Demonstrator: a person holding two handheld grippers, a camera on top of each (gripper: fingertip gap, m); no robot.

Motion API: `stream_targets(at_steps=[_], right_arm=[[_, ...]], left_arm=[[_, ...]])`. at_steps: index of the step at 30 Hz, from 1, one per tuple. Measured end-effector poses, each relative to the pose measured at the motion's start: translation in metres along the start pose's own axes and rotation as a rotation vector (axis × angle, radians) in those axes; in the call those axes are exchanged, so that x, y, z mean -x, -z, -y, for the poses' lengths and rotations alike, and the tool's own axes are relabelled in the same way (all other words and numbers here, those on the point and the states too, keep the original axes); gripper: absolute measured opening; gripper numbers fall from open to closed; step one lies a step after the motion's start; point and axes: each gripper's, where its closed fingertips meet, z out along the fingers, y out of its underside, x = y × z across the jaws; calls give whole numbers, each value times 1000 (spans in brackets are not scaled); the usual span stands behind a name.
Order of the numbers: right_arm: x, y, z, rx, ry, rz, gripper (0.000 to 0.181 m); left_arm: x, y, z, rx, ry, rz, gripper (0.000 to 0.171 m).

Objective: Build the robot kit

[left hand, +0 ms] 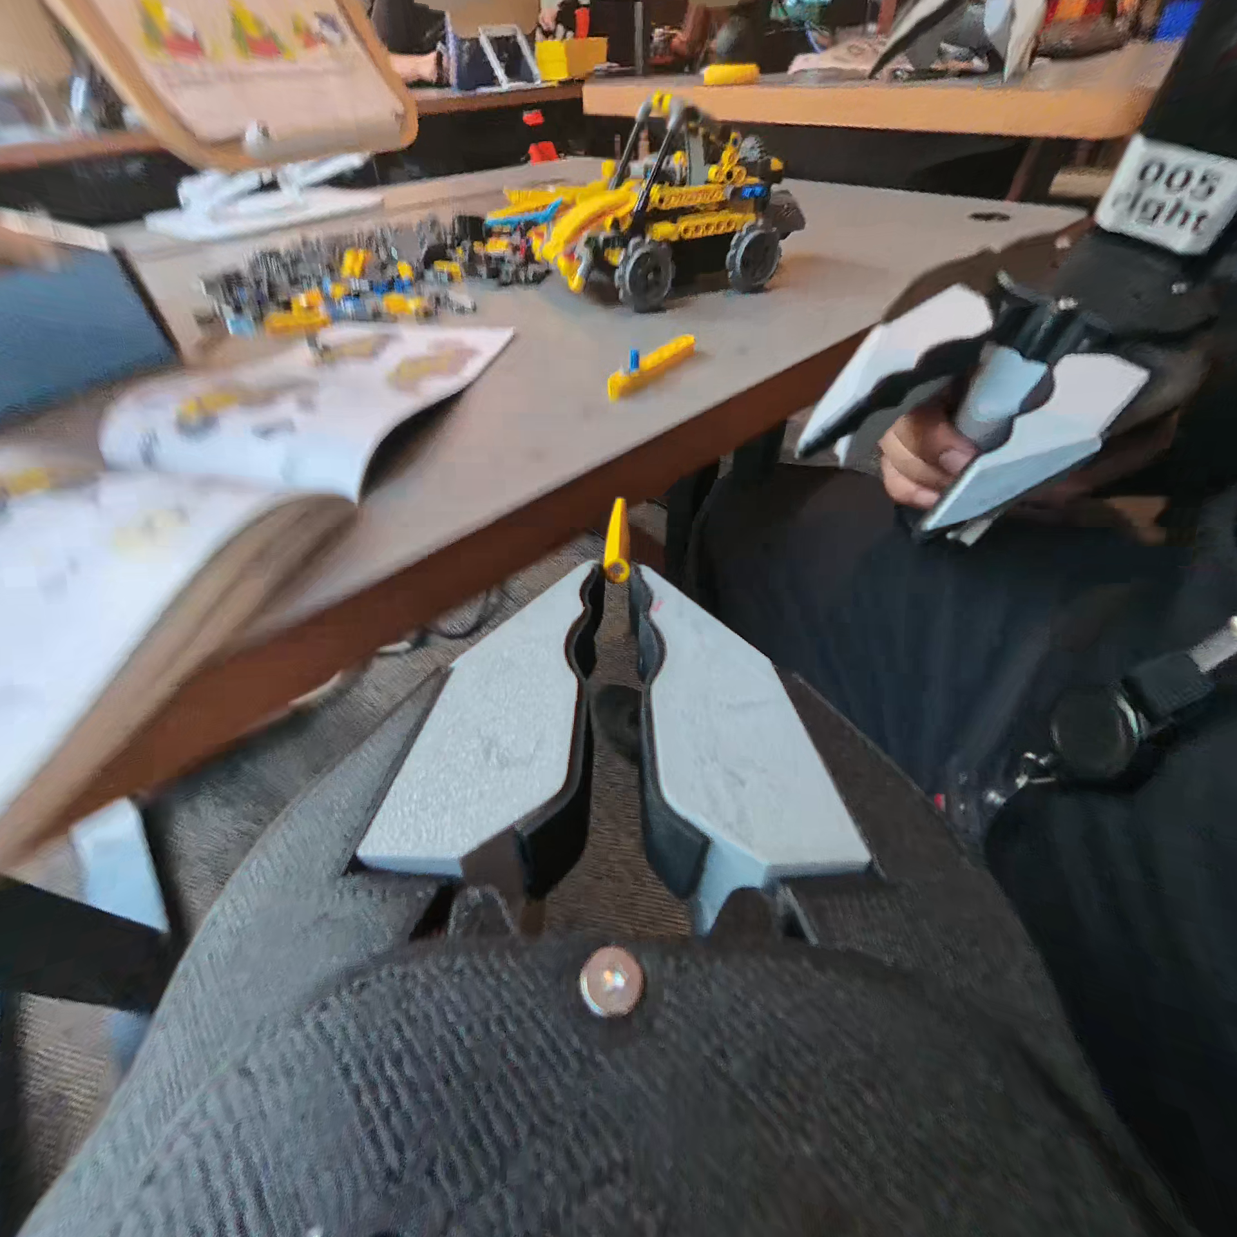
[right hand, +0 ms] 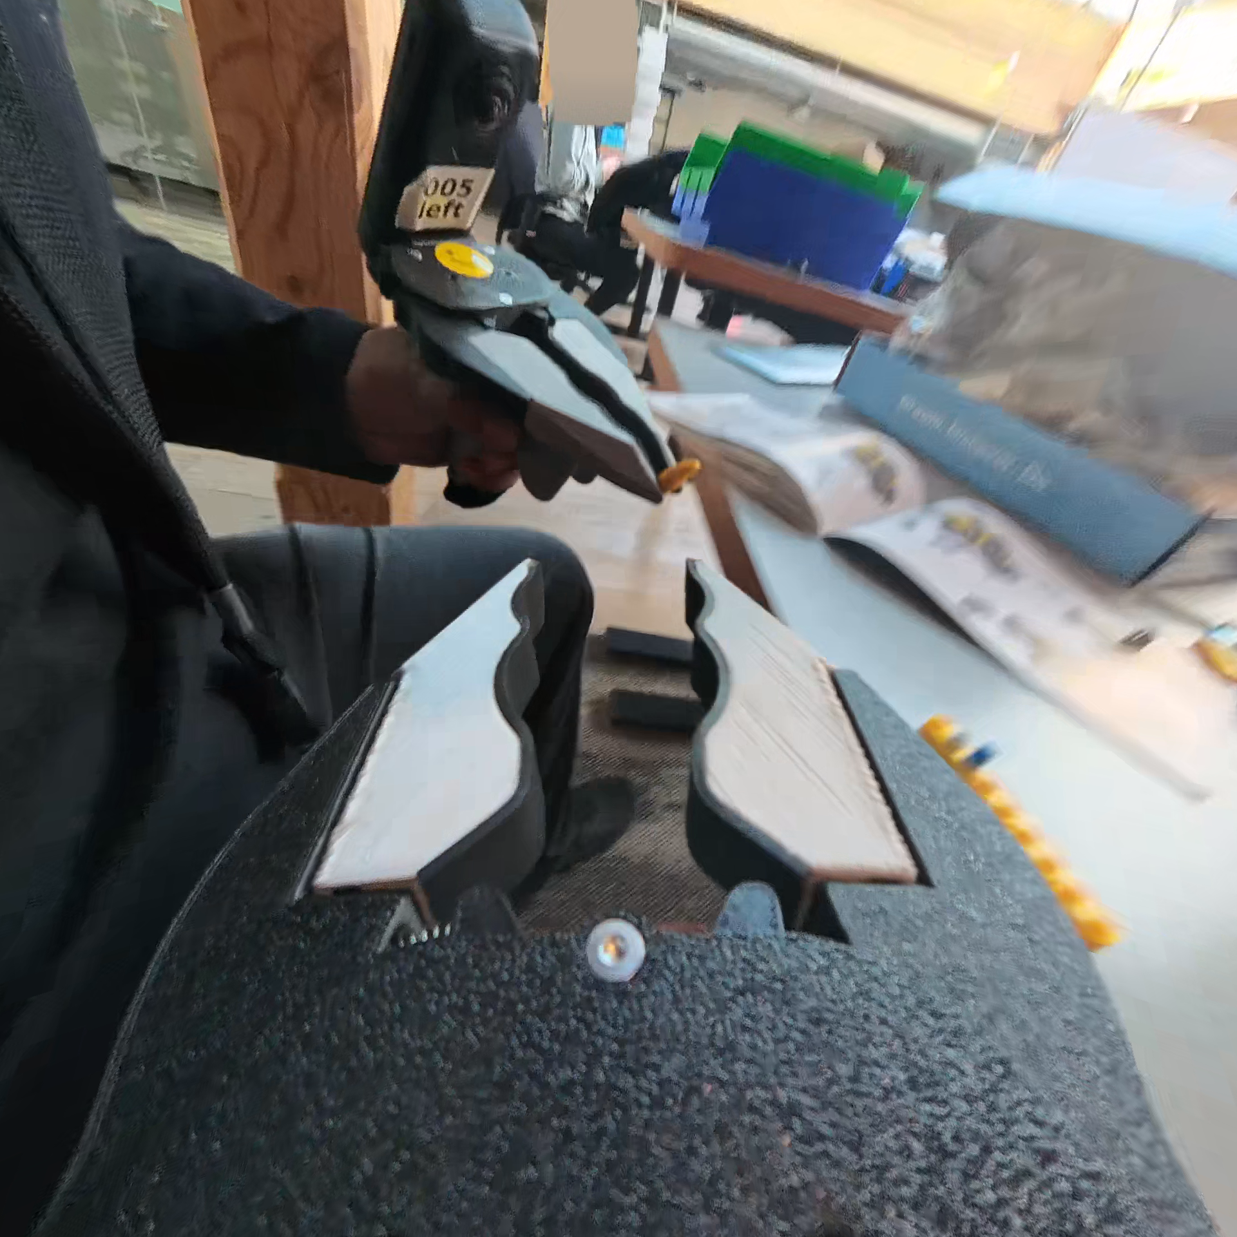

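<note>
My left gripper (left hand: pixel 616 577) is shut on a small yellow brick piece (left hand: pixel 616 539), pinched at the fingertips and sticking forward, held just off the near edge of the grey table (left hand: pixel 535 428). It shows in the right wrist view (right hand: pixel 663 492) with the yellow piece (right hand: pixel 678 474) at its tip. My right gripper (right hand: pixel 612 575) is open and empty, off the table's edge above a person's lap; it shows at the right of the left wrist view (left hand: pixel 863 492). A yellow and black brick vehicle (left hand: pixel 676 221) stands on the table. A yellow beam with a blue pin (left hand: pixel 649 367) lies nearer.
An open instruction booklet (left hand: pixel 294 401) lies on the table's left part, also in the right wrist view (right hand: pixel 950 535). Several loose small bricks (left hand: pixel 348 288) lie behind it. A blue box (right hand: pixel 1017 462) sits past the booklet. More tables and seated people are behind. Some 8 centimetres of space lies between my two pairs of fingers.
</note>
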Motion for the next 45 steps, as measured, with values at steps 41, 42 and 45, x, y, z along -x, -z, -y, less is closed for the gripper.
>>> stream_targets(at_steps=[41,42,45], right_arm=[[-151,73,-33,399,-213,-335,30],[-151,72,-35,410,-207,-333,30],[-148,70,-37,423,-210,-313,30]], left_arm=[[36,-133,21,433,-51,-12,3],[36,-136,20,447,-41,-12,4],[35,-141,21,475,-11,-29,13]])
